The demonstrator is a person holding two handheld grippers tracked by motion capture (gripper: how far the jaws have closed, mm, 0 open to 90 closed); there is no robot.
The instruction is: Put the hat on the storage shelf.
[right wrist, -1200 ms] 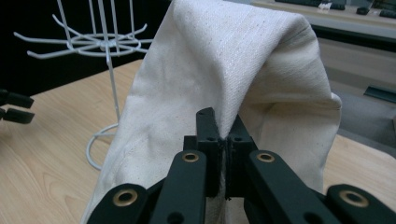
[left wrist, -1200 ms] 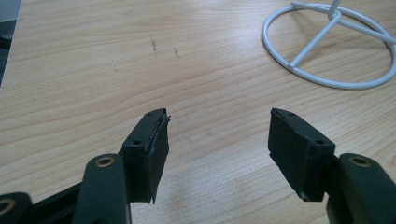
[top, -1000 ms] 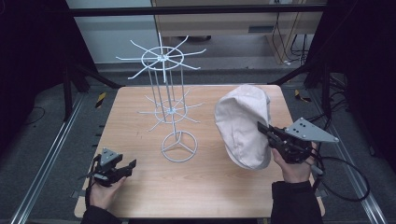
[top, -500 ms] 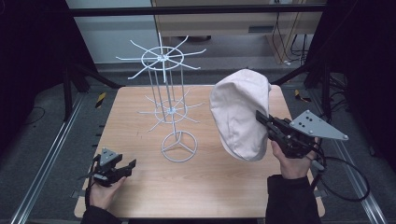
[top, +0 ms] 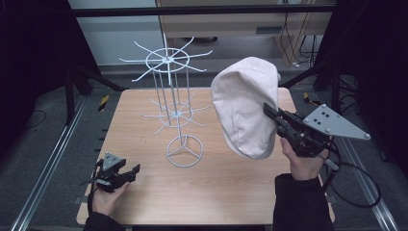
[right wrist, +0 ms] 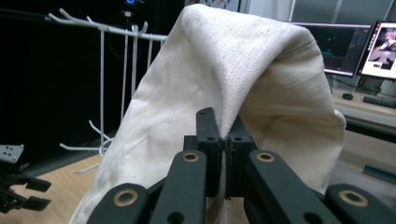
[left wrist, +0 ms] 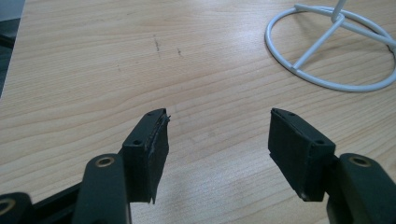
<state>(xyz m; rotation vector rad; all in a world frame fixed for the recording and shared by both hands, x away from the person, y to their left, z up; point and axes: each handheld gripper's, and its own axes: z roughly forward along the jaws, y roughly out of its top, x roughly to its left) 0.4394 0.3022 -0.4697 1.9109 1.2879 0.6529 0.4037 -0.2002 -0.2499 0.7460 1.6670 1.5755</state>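
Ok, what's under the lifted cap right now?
Bare wooden table lies below the cream cap, which hangs from the right gripper. The cap's hollow underside is turned from the cameras, so its inside stays hidden.

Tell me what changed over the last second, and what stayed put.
The right claw, shut on the cream cap, has carried it upward and leftward, toward the white wire rack; the cap now hangs clear above the table. Nothing was taken hold of or let go. The left claw stayed open, low at the table's near left corner, and the rack did not move.
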